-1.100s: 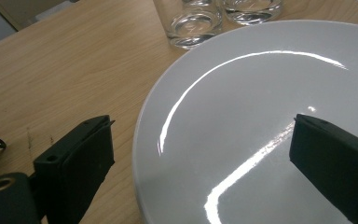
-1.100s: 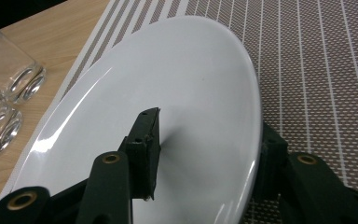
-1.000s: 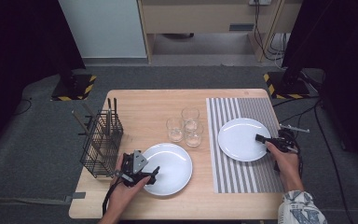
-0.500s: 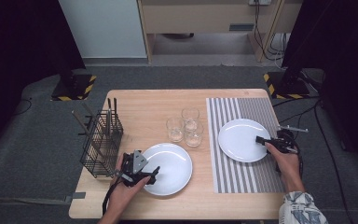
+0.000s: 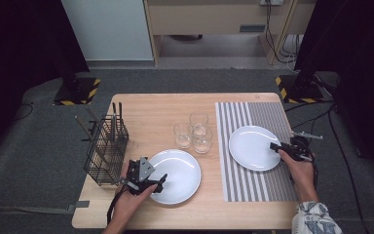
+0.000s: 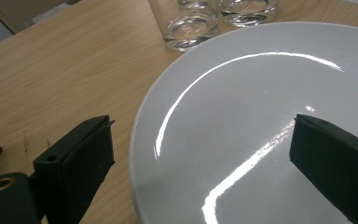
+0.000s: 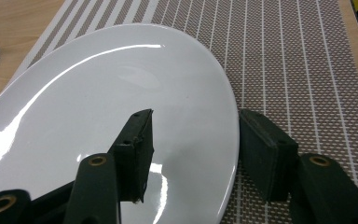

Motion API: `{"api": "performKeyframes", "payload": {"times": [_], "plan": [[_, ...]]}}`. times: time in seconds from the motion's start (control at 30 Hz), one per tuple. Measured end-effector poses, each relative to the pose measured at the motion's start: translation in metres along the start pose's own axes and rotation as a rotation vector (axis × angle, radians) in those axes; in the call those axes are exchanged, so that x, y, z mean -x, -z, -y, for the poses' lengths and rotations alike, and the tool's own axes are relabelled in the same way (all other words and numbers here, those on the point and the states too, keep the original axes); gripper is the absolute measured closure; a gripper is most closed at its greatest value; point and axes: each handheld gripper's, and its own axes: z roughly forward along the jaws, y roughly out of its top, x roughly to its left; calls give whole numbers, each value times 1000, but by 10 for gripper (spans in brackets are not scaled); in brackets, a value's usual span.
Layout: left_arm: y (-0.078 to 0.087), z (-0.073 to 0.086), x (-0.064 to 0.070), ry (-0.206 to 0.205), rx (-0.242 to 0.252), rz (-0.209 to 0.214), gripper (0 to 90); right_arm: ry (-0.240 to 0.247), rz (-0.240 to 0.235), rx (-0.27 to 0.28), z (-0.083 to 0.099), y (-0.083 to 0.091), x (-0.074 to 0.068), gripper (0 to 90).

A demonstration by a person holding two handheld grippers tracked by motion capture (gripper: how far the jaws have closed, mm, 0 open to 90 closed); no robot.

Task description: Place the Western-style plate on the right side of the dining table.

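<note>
- Left gripper [image 5: 161, 179]: lower left of centre in the high view, at the near-left edge of the near plate [image 5: 175, 175]. Jaws stand wide apart; in the left gripper view one sits over bare wood at lower left, the other over the plate's face at right, with the rim running between them. Nothing is gripped.
- Near plate: round, white, glossy, empty, lying flat on the wooden table [image 5: 146, 107]. Bright curved glare streaks cross its surface in the left gripper view.
- Right gripper [image 5: 276, 147]: right of centre in the high view, at the right edge of the far plate [image 5: 253, 147]. Jaws are moderately parted and straddle the rim: in the right gripper view one is over the plate's face, the other over the mat. Whether either pad touches the rim cannot be told.
- Far plate: round, white, glossy, empty, flat on the striped placemat [image 5: 268, 117], a brown-and-white weave in the right half of the table.
- Three clear glasses [image 5: 195, 131]: clustered at frame centre, between the two plates, just beyond the near plate.
- Wire basket [image 5: 106, 148]: black, at left of the table, holding upright dark utensils.
</note>
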Motion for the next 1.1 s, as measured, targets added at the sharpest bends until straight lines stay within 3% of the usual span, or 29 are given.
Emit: {"api": "performKeyframes", "payload": {"times": [0.27, 0.53, 0.63, 0.97, 1.1], "plan": [[0, 0, 0, -2, 0, 2, 56, 2, -2, 4, 1, 1, 0, 433], [-1, 0, 1, -2, -3, 3, 55, 33, 83, 63, 4, 7, -1, 344], [-2, 0, 1, 1, -3, 3, 55, 7, 79, 70, 5, 9, -1, 312], [-2, 0, 2, -3, -5, 18, 54, 47, 94, 89, 7, 16, -5, 223], [-2, 1, 3, -3, -7, 20, 54, 69, 72, 111, 8, 21, -7, 186]]}}
